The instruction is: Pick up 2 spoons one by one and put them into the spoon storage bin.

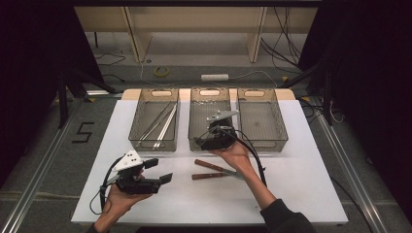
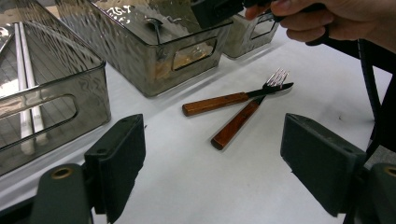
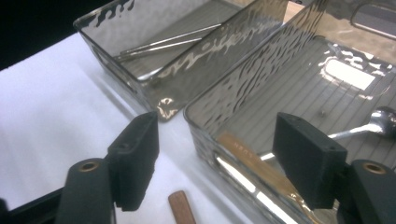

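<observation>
Wooden-handled spoon [image 3: 299,154] is lying in the middle bin [image 1: 196,127]; right gripper [image 1: 214,138], jaws apart and empty, is hovering there while knife [image 2: 233,99] and fork [image 2: 250,112] are waiting beside the wide-open left gripper [image 1: 163,170].

Spoon [image 3: 380,122]: wooden handle, silver bowl; lay flat on the ribbed floor of the middle bin [image 1: 198,127], handle toward the near wall. Fork [image 2: 247,112] and knife [image 2: 229,100], both wooden-handled, lay crossed at their metal ends on the white counter [image 1: 301,189], just near of the middle bin.
</observation>
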`<state>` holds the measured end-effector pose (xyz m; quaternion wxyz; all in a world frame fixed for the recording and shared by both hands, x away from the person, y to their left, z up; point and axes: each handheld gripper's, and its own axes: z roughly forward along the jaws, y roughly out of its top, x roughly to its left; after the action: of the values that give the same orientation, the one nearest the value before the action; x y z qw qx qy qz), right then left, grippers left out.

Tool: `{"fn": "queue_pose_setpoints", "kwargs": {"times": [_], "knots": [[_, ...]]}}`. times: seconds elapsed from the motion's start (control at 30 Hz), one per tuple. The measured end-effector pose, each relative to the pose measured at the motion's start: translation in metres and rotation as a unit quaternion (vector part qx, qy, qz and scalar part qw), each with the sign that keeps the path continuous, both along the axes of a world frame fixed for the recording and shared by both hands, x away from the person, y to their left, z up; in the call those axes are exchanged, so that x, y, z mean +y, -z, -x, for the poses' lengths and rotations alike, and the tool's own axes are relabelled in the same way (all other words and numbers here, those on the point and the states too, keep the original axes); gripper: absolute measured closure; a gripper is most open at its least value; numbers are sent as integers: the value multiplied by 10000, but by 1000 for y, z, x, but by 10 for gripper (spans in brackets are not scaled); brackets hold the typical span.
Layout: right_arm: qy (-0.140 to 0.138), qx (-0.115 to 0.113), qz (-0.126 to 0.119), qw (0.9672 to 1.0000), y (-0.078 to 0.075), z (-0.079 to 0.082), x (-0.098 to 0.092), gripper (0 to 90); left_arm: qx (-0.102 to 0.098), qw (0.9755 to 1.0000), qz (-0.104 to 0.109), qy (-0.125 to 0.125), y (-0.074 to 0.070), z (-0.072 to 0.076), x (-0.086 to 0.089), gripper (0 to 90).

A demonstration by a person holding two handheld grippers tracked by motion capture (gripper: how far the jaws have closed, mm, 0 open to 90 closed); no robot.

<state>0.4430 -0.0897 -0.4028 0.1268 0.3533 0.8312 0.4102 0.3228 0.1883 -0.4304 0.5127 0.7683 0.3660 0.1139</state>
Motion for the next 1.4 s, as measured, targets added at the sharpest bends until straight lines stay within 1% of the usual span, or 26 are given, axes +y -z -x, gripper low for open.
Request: {"fn": "queue_pose_setpoints", "kwargs": {"times": [0.1, 0.23, 0.33, 0.43, 0.5, 0.53, 0.6, 0.73, 0.97, 1.03, 1.17, 1.4], "knots": [[-14, -4, 58, 10000, 6, 3, 1, 368, -4, 10000, -17, 7, 0, 0, 0, 216], [-107, 44, 213, 9997, 14, 6, 4, 420, -5, 10000, -1, -3, 0, 0, 0, 216], [-147, 41, 200, 9997, 18, 7, 5, 484, -6, 10000, 5, -5, 0, 0, 0, 215], [-120, 107, 202, 9997, 23, 7, 6, 554, -10, 10000, 4, -4, 0, 0, 0, 215], [-95, 146, 275, 9995, 27, 7, 7, 589, -9, 10000, 4, -7, 0, 0, 1, 216], [-100, 127, 328, 9993, 29, 7, 7, 605, -10, 10000, 3, -7, 0, 0, 1, 216], [-124, 169, 357, 9991, 31, 8, 8, 648, -12, 10000, 3, -8, 0, 0, 1, 216], [-194, 104, 433, 9988, 35, 11, 11, 730, 0, 10000, 5, -10, 0, 0, 1, 216], [-159, 241, 616, 9977, 47, 10, 11, 842, 11, 10000, -10, -27, 1, -1, 3, 216], [-147, 251, 689, 9972, 49, 10, 11, 865, 12, 10000, -7, -31, 1, -1, 3, 216], [-128, 252, 739, 9969, 52, 10, 13, 897, 0, 10000, -16, -35, 1, -1, 3, 216], [-56, 324, 875, 9956, 56, 9, 16, 900, -1, 10000, -10, -41, 0, 0, 3, 216]]}}
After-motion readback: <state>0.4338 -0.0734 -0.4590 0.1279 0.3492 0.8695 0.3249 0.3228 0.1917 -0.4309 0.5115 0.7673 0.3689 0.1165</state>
